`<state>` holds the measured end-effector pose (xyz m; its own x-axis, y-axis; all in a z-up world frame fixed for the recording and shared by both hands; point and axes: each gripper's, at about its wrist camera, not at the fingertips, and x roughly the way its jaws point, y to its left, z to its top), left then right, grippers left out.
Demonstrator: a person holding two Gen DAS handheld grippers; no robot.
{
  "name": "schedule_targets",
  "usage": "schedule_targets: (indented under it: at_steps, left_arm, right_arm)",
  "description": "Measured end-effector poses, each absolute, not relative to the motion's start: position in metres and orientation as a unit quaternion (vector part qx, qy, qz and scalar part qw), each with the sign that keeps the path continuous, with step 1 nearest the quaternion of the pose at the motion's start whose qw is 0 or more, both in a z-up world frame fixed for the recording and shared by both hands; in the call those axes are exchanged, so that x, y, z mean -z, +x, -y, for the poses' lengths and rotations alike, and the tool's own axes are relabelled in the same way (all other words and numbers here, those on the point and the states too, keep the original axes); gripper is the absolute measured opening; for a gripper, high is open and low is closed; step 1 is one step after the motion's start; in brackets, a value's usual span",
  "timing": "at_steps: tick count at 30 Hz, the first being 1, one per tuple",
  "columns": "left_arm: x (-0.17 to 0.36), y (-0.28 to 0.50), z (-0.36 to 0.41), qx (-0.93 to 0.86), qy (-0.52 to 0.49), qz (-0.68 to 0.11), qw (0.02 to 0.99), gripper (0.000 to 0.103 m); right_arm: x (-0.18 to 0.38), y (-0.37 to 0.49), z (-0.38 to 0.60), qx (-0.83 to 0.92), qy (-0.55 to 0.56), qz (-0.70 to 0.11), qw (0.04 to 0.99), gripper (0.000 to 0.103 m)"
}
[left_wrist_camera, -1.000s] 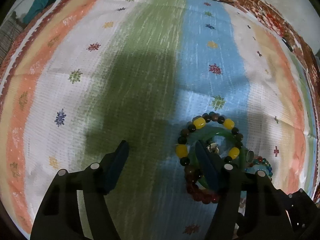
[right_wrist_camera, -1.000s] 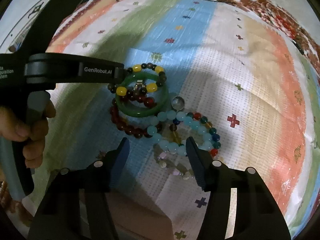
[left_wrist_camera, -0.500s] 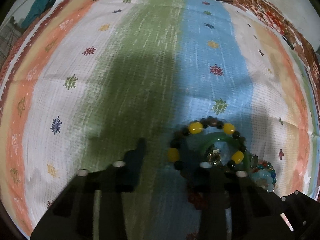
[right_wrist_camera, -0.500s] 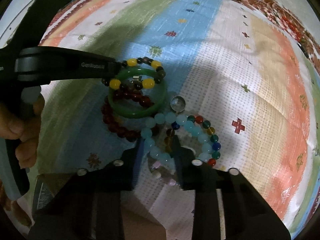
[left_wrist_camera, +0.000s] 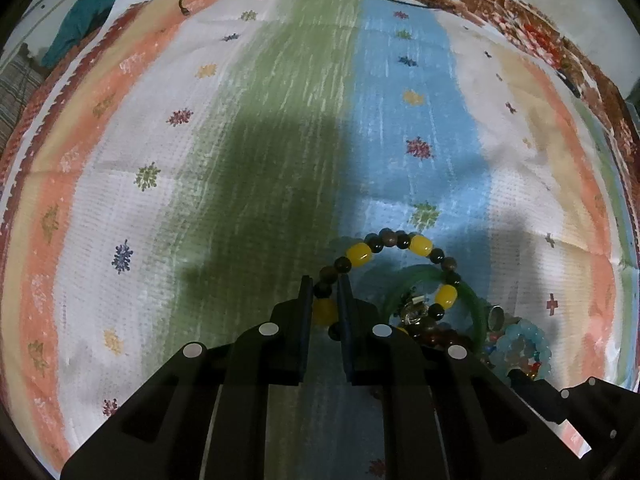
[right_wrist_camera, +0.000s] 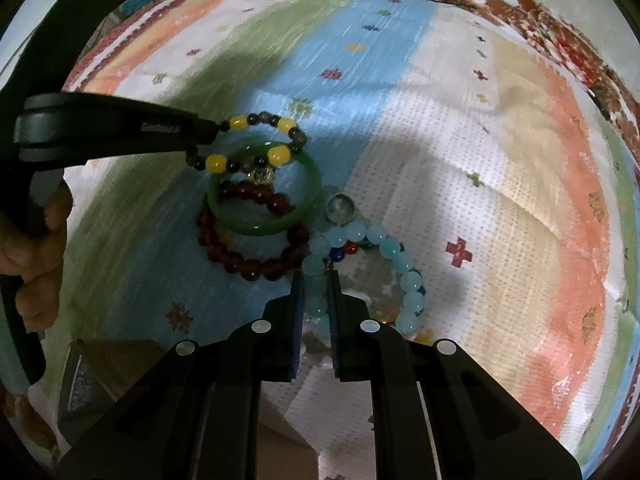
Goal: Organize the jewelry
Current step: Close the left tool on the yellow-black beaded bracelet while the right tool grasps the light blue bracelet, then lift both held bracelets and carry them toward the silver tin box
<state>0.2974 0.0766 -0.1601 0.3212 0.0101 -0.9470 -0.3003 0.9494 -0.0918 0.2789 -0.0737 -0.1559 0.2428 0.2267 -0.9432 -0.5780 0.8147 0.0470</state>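
Both your hand-held grippers have closed since a second ago. The left hand-held gripper [left_wrist_camera: 325,300] now pinches the yellow-and-dark bead bracelet [left_wrist_camera: 394,258]; the right hand-held gripper [right_wrist_camera: 316,292] clamps the pale blue bead bracelet [right_wrist_camera: 368,268]. Both pieces look ready to lift off the pile.

a: what changed on the left?
b: the left gripper [left_wrist_camera: 325,300] closed from wide apart onto the yellow-beaded bracelet [left_wrist_camera: 402,256].
a: the right?
b: the right gripper [right_wrist_camera: 316,292] likewise clamped the pale blue bracelet [right_wrist_camera: 384,256].

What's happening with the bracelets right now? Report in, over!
Left gripper shut on yellow-and-dark bead bracelet. Right gripper shut on light blue bead bracelet. Green bangle and red bead bracelet tangled beside them.
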Motion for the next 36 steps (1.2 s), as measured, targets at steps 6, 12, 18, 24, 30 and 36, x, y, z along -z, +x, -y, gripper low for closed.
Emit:
schedule_targets:
  at_steps: [6,12,18,24,30,36]
  left_arm:
    - [0.153,0.297,-0.071,-0.095,-0.124,-0.569,0.807,0.012]
    - [0.142,0.292,-0.069,-0.090,-0.128,-0.562,0.812,0.012]
    - [0.134,0.287,-0.063,-0.085,-0.123,-0.558,0.816,0.012]
    - [0.122,0.281,-0.055,-0.079,-0.118,-0.550,0.823,0.012]
    - [0.115,0.277,-0.050,-0.074,-0.110,-0.545,0.828,0.012]
    - [0.105,0.271,-0.049,-0.070,-0.111,-0.538,0.833,0.011]
  right_arm:
    - [0.150,0.280,0.077,-0.257,-0.156,-0.552,0.777,0.012]
    - [0.142,0.277,0.083,-0.252,-0.149,-0.546,0.785,0.012]
    - [0.131,0.275,0.091,-0.245,-0.135,-0.537,0.796,0.012]
    - [0.121,0.273,0.102,-0.238,-0.121,-0.529,0.806,0.012]
    - [0.116,0.270,0.108,-0.233,-0.114,-0.524,0.812,0.012]
    - [0.109,0.269,0.116,-0.222,-0.103,-0.518,0.820,0.012]
